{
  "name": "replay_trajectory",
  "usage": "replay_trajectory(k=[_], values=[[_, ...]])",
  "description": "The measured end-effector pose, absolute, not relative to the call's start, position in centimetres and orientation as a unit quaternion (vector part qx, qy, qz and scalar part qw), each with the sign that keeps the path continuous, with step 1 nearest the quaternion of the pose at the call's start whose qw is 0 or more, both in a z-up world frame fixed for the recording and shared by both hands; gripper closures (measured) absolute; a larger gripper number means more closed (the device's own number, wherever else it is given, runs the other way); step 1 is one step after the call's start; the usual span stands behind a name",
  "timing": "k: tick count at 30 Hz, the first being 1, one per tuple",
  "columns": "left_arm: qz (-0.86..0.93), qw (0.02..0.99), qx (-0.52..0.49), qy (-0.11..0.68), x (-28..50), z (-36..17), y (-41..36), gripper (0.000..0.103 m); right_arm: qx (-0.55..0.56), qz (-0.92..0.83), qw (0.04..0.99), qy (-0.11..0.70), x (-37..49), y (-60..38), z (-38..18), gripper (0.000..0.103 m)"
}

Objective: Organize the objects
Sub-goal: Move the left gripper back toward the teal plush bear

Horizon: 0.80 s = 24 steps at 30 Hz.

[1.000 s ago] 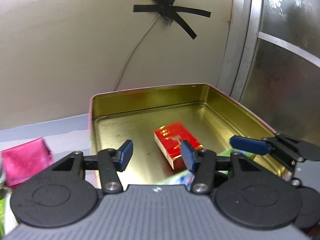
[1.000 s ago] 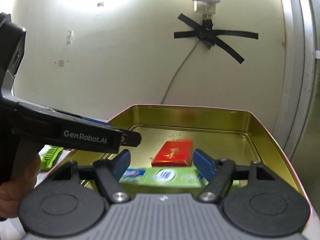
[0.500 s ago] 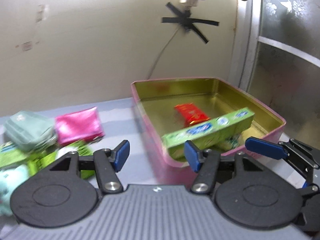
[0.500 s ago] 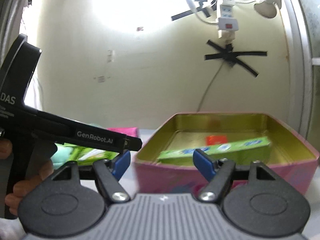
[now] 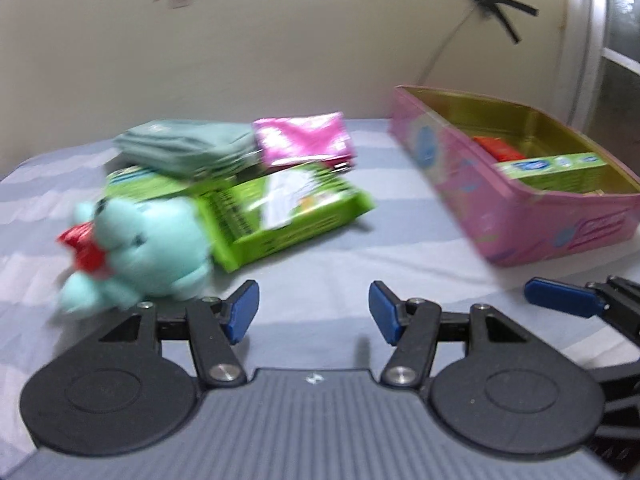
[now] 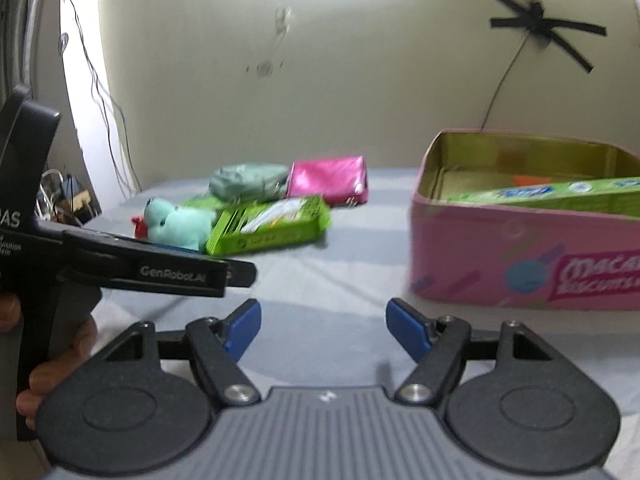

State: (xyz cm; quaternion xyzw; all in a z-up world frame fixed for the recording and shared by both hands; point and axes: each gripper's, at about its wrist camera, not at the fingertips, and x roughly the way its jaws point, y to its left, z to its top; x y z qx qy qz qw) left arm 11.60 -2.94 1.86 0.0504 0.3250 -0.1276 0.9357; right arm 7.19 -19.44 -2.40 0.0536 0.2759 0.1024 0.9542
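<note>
A pink tin (image 5: 532,236) (image 6: 480,264) stands at the right and holds a red box (image 5: 498,149) and a long green box (image 5: 560,166) (image 6: 560,196). Left of it lies a pile: a teal plush toy (image 5: 148,240) (image 6: 180,226), a green packet (image 5: 288,208) (image 6: 272,224), a grey-green pouch (image 5: 188,146) (image 6: 246,182) and a pink pouch (image 5: 304,138) (image 6: 330,178). My left gripper (image 5: 314,312) is open and empty, just short of the pile. My right gripper (image 6: 324,330) is open and empty, in front of the tin.
The surface is a striped blue-white cloth (image 5: 384,240). A wall with a taped cable (image 6: 536,24) stands behind. The left gripper's body (image 6: 160,270) crosses the right wrist view at the left; the right gripper's finger (image 5: 560,300) shows at the left view's right edge.
Both grippers have pulled back and out of the tin, and the views have swung left toward the pile. The green box now lies in the tin.
</note>
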Motion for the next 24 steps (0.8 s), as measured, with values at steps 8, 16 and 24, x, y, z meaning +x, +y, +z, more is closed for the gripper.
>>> replay_trajectory(k=[8,16,24], values=[[-0.099,0.938,0.048,0.329,10.9,0.2,1.7,0.034,0.005,0.126,0.938,0.323,8.0,-15.6,-3.6,0.029],[-0.084,0.944,0.03,0.317,8.5,-0.1,7.4,0.026,-0.022,0.19,0.925,0.328,8.9,-10.6,-3.7,0.026],[-0.065,0.945,-0.022,0.32,9.4,0.4,13.0,0.026,-0.019,0.244,0.914,0.324,12.5,-6.7,-3.0,0.032]])
